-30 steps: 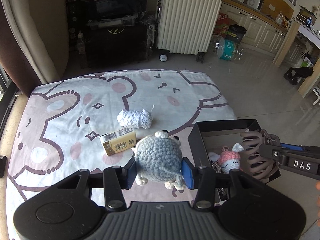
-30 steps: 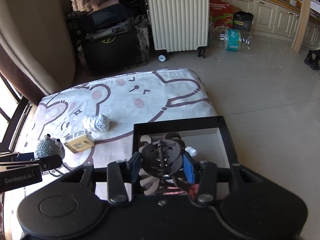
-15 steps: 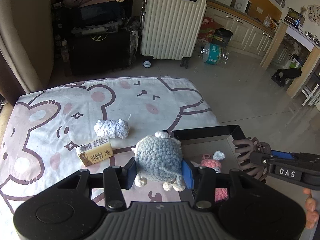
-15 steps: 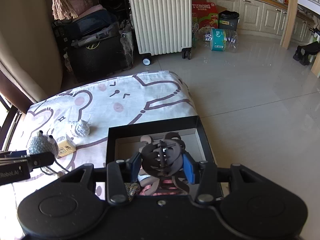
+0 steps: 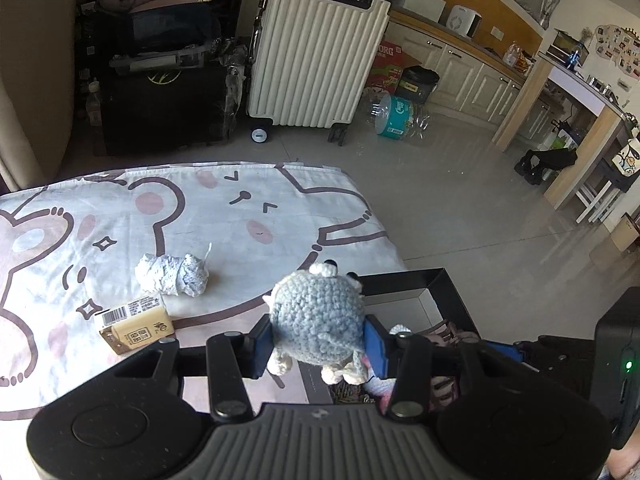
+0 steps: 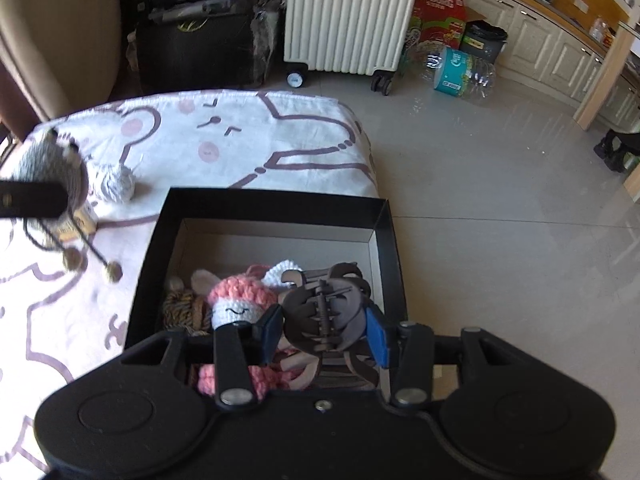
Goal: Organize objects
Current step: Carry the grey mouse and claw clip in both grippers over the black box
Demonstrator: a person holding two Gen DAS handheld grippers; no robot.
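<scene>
Left wrist view: the left gripper (image 5: 319, 336) has its blue pads pressed on either flank of a grey-blue crocheted animal (image 5: 318, 316), holding it up just beside the near-left corner of the black box (image 5: 448, 280). Left of the box, on the cartoon-print sheet (image 5: 192, 216), lie a small tan carton (image 5: 136, 324) and, beyond it, a bundle of white lace (image 5: 172, 274). The toy looks light and squashy, so a grip across its round body, as here, seems safest; its dangling feet and cords would slip.

Right wrist view: the right gripper (image 6: 326, 330) clamps a brown claw hair clip (image 6: 326, 312) between its pads, low over the near-right part of the black box (image 6: 276, 204). Inside the box, left of the clip, lie a pink crocheted doll (image 6: 240, 300) and a brown yarn piece (image 6: 184, 308). The clip seems stiff, smooth plastic with springy teeth, best held across its hinged back, and likely to snag on the yarn when let go
</scene>
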